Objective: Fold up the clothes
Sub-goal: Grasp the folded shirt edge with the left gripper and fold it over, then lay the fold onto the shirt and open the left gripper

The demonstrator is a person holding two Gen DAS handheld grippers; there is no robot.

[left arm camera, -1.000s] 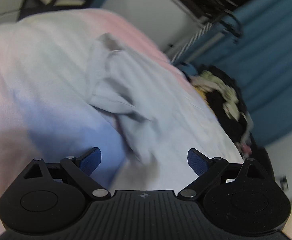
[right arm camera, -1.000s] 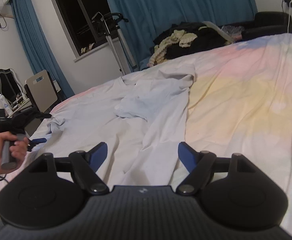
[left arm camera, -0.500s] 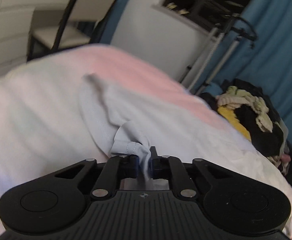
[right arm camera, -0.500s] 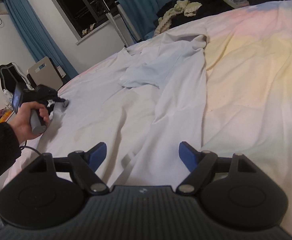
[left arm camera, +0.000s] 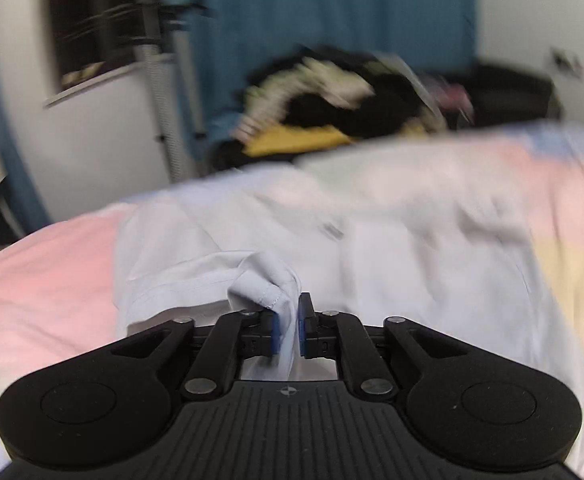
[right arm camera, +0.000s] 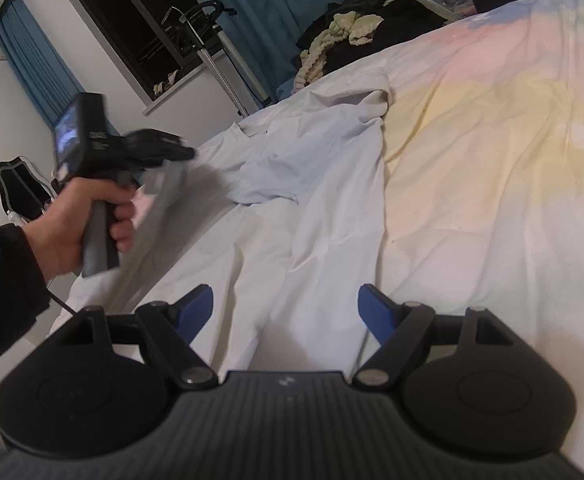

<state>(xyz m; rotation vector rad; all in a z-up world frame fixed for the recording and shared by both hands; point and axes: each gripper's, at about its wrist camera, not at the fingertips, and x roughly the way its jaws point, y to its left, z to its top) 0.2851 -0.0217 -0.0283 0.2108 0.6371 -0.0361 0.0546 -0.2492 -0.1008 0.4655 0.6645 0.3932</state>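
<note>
A pale blue-white shirt [right arm camera: 292, 200] lies spread and wrinkled on the bed; it also shows in the left wrist view [left arm camera: 392, 256]. My left gripper [left arm camera: 288, 320] is shut on a bunched sleeve end of the shirt [left arm camera: 264, 284] and holds it lifted above the bed. In the right wrist view the left gripper [right arm camera: 164, 152] appears at the left, held in a hand, with the sleeve hanging from it. My right gripper [right arm camera: 286, 304] is open and empty, just above the shirt's near hem.
The bed has a pastel pink and yellow sheet [right arm camera: 492, 120]. A pile of dark and cream clothes [right arm camera: 356, 36] lies at the far end. A metal stand [right arm camera: 220, 64], a dark window and blue curtains [left arm camera: 332, 20] are beyond the bed.
My left gripper closed on the sleeve end, lifted it and swung it rightward over the shirt. My right gripper stayed open and moved closer to the shirt's hem.
</note>
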